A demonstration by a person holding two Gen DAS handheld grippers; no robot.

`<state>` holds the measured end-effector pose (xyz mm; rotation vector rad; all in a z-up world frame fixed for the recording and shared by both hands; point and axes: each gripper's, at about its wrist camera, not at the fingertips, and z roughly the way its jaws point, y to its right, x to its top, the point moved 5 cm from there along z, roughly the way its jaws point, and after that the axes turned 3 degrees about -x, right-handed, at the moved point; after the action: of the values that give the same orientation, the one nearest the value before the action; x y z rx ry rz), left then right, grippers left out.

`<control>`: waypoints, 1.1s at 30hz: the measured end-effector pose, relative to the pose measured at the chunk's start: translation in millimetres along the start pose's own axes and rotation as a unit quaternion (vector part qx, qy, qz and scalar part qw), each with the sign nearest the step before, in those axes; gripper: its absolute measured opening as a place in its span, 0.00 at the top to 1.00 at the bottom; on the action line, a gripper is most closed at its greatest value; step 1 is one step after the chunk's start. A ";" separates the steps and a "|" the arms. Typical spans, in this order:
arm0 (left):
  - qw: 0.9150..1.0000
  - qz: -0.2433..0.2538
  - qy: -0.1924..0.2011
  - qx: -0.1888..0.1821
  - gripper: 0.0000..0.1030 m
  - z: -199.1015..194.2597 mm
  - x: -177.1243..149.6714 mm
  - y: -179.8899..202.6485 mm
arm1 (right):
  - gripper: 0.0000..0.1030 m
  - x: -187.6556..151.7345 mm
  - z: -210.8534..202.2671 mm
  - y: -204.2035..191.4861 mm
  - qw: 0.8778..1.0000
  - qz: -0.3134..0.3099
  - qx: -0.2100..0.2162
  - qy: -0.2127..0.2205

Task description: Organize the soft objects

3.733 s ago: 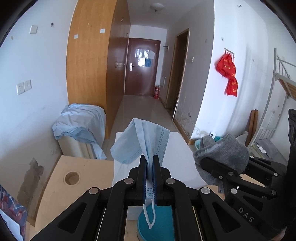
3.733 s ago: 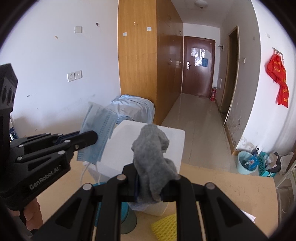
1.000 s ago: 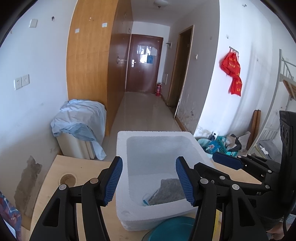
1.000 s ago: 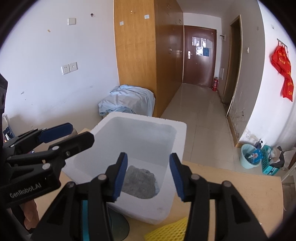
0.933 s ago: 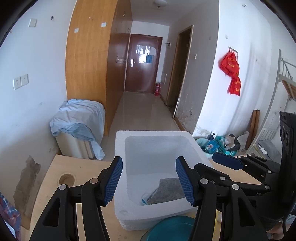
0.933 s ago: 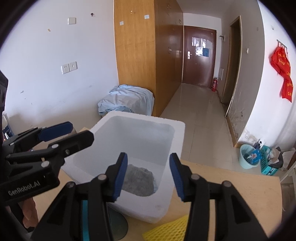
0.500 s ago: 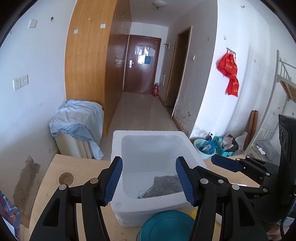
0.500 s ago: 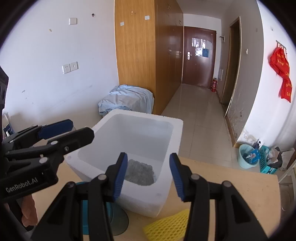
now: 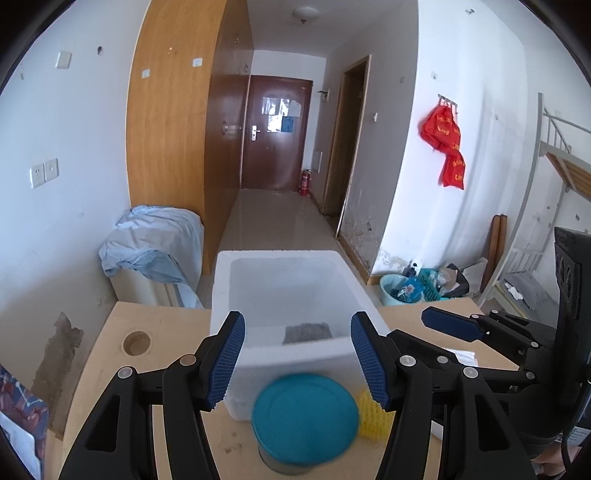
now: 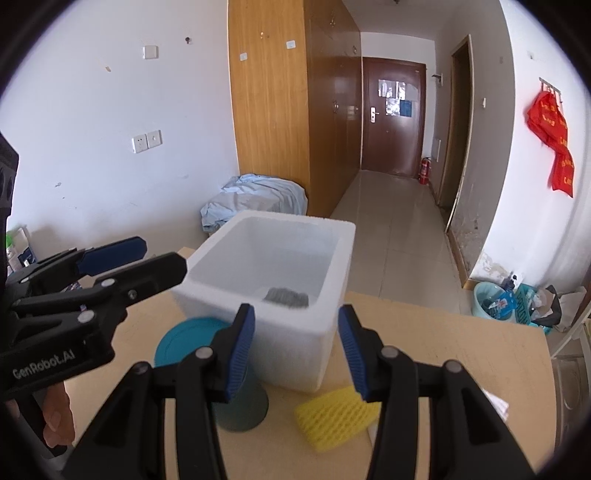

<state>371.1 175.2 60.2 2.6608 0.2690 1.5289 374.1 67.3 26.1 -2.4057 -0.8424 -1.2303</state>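
White plastered walls (image 10: 92, 155) enclose a narrow room that runs into a corridor with a glossy beige tiled floor (image 9: 275, 218). At the far end stands a dark brown wooden door (image 9: 277, 134), a small red fire extinguisher (image 9: 304, 182) beside it on the right. A tall light-oak wardrobe (image 10: 269, 110) lines the left wall, and a crumpled pale blue sheet (image 9: 155, 240) drapes a low unit near it. Red fabric bags (image 9: 445, 146) hang from hooks on the right wall. White wall sockets (image 10: 147, 140) sit on the left. A round ceiling lamp (image 9: 305, 14) is overhead; daylight is soft.
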 end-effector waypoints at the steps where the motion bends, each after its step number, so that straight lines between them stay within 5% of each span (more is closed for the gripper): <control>1: 1.000 0.001 0.001 -0.001 0.41 -6.2 -2.7 2.7 | 0.50 -3.9 -6.5 -0.4 1.000 -0.001 -0.002 0.000; 12: 1.000 0.002 0.006 -0.006 0.36 -66.0 -44.0 31.0 | 0.50 -47.8 -73.6 3.0 0.999 0.013 -0.029 0.015; 14: 1.000 0.001 0.010 -0.005 0.29 -79.8 -56.8 37.7 | 0.44 -60.9 -87.5 2.2 0.999 0.018 -0.029 0.021; 26: 0.999 0.028 0.014 -0.021 0.22 -134.9 -117.4 80.4 | 0.39 -126.8 -139.8 -6.2 0.998 0.049 -0.032 0.039; 33: 0.998 0.034 0.046 -0.036 0.16 -166.9 -147.9 93.4 | 0.27 -154.2 -173.5 -4.1 0.994 0.071 -0.036 0.078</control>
<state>165.7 50.9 31.8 2.5735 0.1264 1.6505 191.6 -74.1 2.0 -2.3431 -0.5796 -1.3914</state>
